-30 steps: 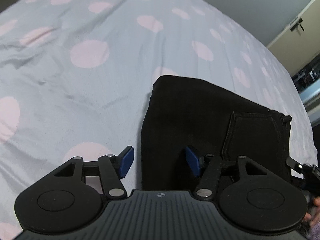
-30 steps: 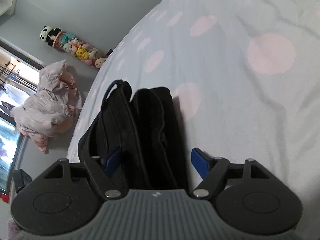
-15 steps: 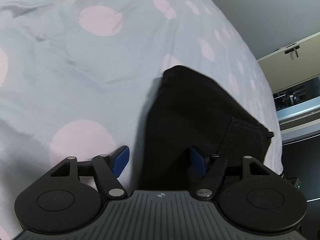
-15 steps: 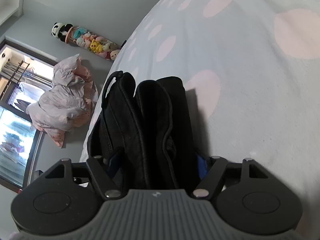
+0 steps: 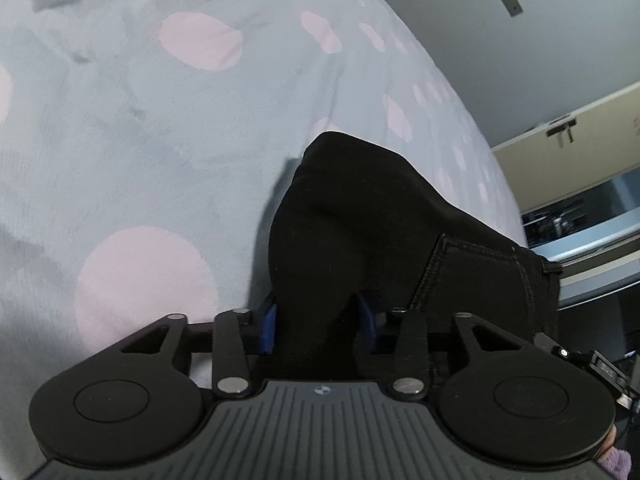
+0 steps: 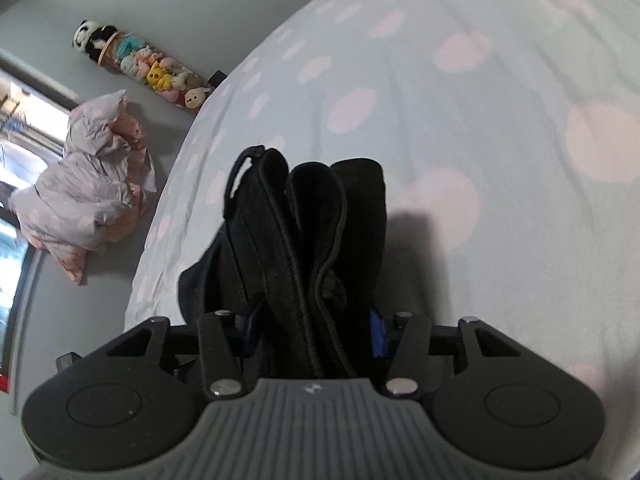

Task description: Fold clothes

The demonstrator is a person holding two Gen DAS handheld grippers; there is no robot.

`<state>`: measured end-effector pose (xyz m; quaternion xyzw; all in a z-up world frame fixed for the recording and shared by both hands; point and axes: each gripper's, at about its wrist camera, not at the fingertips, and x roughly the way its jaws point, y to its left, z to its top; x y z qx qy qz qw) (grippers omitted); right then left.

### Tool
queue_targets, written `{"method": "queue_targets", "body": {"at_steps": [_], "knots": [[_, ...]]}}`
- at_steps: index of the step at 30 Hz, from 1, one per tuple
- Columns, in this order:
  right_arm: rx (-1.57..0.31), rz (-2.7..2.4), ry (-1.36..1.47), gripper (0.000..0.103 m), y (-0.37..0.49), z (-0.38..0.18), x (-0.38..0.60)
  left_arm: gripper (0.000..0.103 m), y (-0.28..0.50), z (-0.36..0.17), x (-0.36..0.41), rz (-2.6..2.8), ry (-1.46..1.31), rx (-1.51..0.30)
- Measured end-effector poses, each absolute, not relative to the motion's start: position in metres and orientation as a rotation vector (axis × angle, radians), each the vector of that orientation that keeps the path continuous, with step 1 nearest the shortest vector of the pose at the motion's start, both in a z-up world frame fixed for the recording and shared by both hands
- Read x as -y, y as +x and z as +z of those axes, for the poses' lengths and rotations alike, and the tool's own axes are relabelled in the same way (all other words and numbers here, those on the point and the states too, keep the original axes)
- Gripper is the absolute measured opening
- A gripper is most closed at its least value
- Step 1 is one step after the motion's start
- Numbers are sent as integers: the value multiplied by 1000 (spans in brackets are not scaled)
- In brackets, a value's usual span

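Presently, a folded pair of black trousers (image 5: 360, 216) is held between both grippers above a bed sheet (image 5: 140, 140) of pale blue with pink dots. The left gripper (image 5: 318, 326) is closed onto one end of the bundle, its blue pads (image 5: 268, 326) pressed into the cloth on either side. The right gripper (image 6: 316, 330) is likewise clamped across the stacked layers at the opposite end, where several folded edges and a belt loop (image 6: 240, 172) are seen standing on edge. A stitched pocket (image 5: 480, 276) is visible in the left wrist view. A shadow is cast on the sheet beside the bundle, so it is judged to be lifted, or at most lightly resting; contact cannot be confirmed. The bundle is positioned near the edge of the bed, with the floor and a crumpled duvet (image 6: 84, 176) beyond that edge.

Risks noted:
- The layers in the right gripper are thick and uneven. An outer layer may slip free if the grip is relaxed unevenly, and the fold would be lost.
- If the two grippers are drawn apart, the bundle may be stretched open.
- Release close to the bed edge may let the trousers slide to the floor.
- A pinched belt loop may snag on a pad at release and drag the stack askew.
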<state>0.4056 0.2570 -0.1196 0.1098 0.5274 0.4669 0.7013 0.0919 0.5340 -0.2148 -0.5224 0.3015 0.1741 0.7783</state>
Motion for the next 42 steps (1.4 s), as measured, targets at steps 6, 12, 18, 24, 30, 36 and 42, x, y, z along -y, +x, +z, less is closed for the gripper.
{"method": "queue_targets", "body": {"at_steps": [6, 12, 18, 24, 30, 36, 42], "knots": [[-1117, 1029, 147, 50, 363, -65, -261, 23, 77, -214, -541, 299, -1186, -598], [-1088, 1061, 114, 49, 324, -34, -265, 21, 50, -200, -555, 310, -1188, -502], [-1086, 1109, 193, 49, 299, -39, -287, 20, 12, -183, -587, 373, -1214, -405], [-1109, 1166, 290, 49, 286, -58, -327, 20, -13, -169, -632, 438, -1187, -392], [-1126, 1252, 376, 49, 292, -77, -408, 20, -9, -129, -714, 515, -1048, -419], [-1114, 1327, 495, 49, 303, -99, -519, 20, -2, -90, -801, 599, -924, -427], [-1088, 1405, 566, 49, 301, -110, -625, 20, 0, -71, -871, 689, -852, -410]]}}
